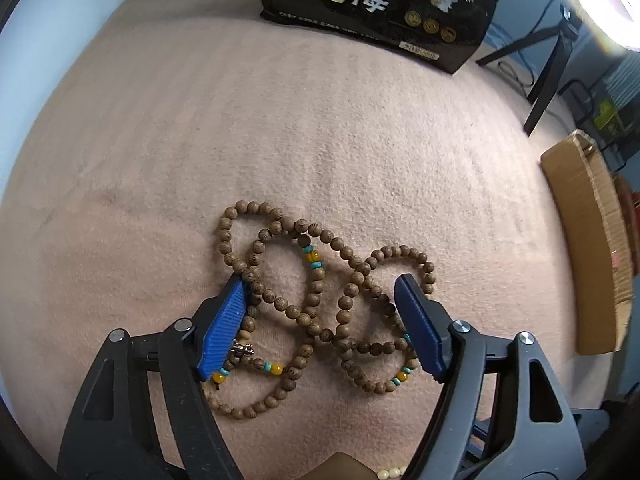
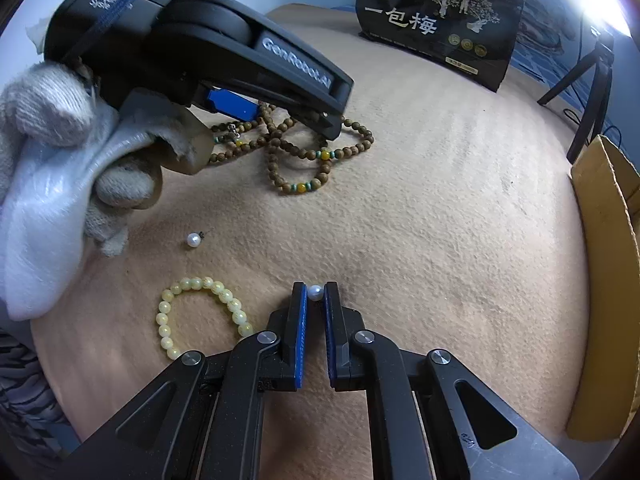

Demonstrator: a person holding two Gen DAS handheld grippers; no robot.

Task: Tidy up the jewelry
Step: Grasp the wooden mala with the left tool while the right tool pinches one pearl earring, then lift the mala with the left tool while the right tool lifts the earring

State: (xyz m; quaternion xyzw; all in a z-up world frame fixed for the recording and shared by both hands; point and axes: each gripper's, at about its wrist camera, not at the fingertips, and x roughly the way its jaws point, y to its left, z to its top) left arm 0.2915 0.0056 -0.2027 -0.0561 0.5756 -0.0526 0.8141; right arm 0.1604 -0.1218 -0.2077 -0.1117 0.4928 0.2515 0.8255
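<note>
A long wooden bead necklace (image 1: 294, 311) with yellow and teal accent beads lies in loops on the beige cloth (image 1: 320, 120). My left gripper (image 1: 320, 284) stands open over it, its blue pads on either side of the loops and not pressing them. In the right wrist view this gripper (image 2: 294, 120) hovers over the same necklace (image 2: 301, 188), held by a white-gloved hand (image 2: 52, 140). My right gripper (image 2: 315, 292) is shut on a small white pearl earring (image 2: 315, 293) at its tips. A second pearl earring (image 2: 193, 239) and a pale yellow bead bracelet (image 2: 200, 283) lie on the cloth.
A black snack bag (image 2: 436, 24) with white lettering stands at the far edge. A cardboard box (image 2: 600, 280) sits along the right side. A black tripod (image 1: 548, 68) stands beyond the right corner. Bare cloth stretches between the necklace and the bag.
</note>
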